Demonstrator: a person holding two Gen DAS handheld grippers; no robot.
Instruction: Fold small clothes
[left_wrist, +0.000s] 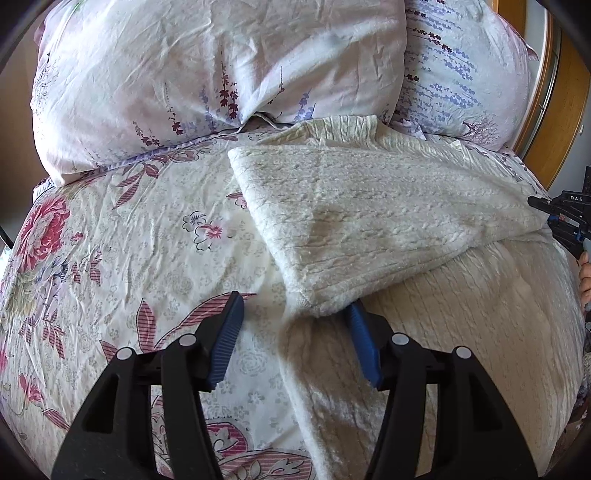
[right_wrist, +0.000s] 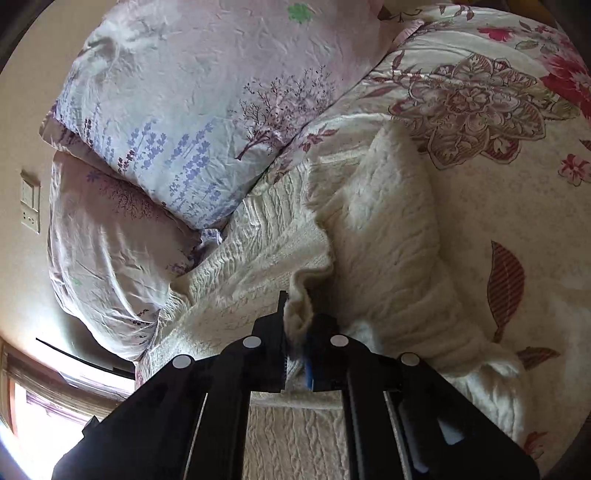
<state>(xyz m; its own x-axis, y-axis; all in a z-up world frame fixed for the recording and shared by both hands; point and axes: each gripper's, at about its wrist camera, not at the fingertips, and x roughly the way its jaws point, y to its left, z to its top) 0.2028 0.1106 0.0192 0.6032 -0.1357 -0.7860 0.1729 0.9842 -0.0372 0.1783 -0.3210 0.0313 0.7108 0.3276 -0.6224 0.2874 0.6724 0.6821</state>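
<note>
Left wrist view: the cream knitted garment (left_wrist: 388, 221) is seen spread over the floral bedspread (left_wrist: 110, 240), with a folded-over panel lying from about ten o'clock down to five o'clock of the picture and a corner of that panel reaching down toward the left tool (left_wrist: 295, 332). The left tool is held roughly half open; its right blue pad is tucked under the edge of the folded corner while its left pad rests over bare bedspread, and no cloth is pinched. The right tool (left_wrist: 561, 218) is glimpsed at three o'clock, at the far tip of the panel.

In the right wrist view the right tool (right_wrist: 299, 343) is closed tight on a bunched edge of the garment, which is drawn up between its jaws at six o'clock.

Several slips are judged possible from here. Because the left corner is unclamped, the fold could be dragged askew if the right tool pulls sideways. The thick, fluffy knit could creep out of the narrow pinch of the right tool if the cloth is tugged hard. The bedspread could also be caught with the garment if the left tool is closed where it stands, since one pad lies over the cover. The two pillows (left_wrist: 221, 66) at twelve o'clock leave little room for the collar end.

The garment is seen as pale cream, ribbed and plush, soft and heavy-looking, with a lengthwise rib pattern and a wrinkled upper edge near the pillows.
</note>
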